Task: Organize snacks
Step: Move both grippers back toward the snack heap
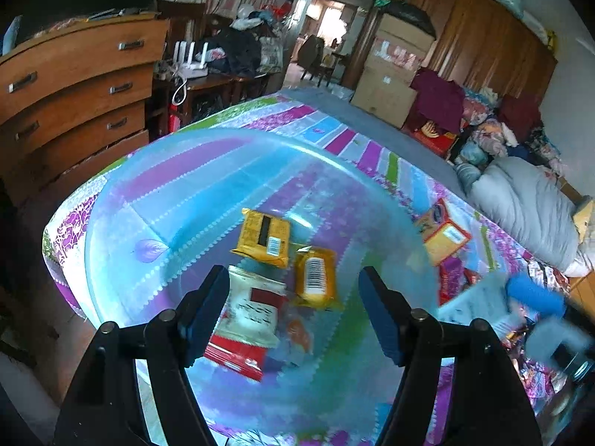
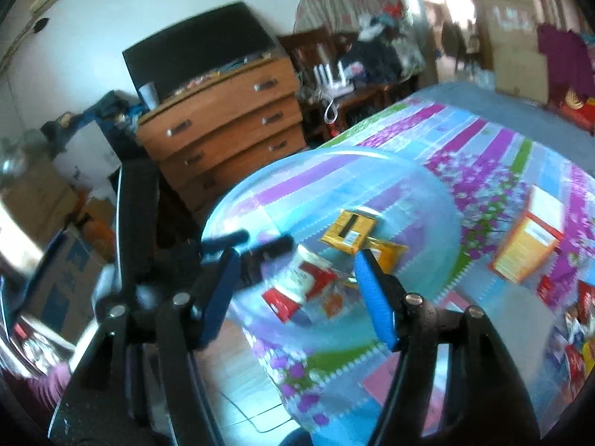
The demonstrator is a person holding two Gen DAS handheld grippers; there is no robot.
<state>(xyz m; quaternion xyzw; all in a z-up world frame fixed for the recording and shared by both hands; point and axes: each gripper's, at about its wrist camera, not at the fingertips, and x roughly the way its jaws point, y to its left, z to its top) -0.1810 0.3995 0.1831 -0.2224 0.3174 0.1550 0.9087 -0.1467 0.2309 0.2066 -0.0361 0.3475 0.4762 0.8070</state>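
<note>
A see-through blue plastic basin sits on the bed's striped sheet. In it lie two yellow snack packs, a white and red packet and a small orange item. My left gripper hangs open over the basin with nothing between its pads. My right gripper also stands open and holds nothing, over the basin's near side above the white and red packet. Its blurred blue finger shows at the right of the left wrist view.
An orange and yellow box and red packets lie on the sheet right of the basin, with more snacks further right. A grey duvet lies beyond them. A wooden chest of drawers stands left of the bed.
</note>
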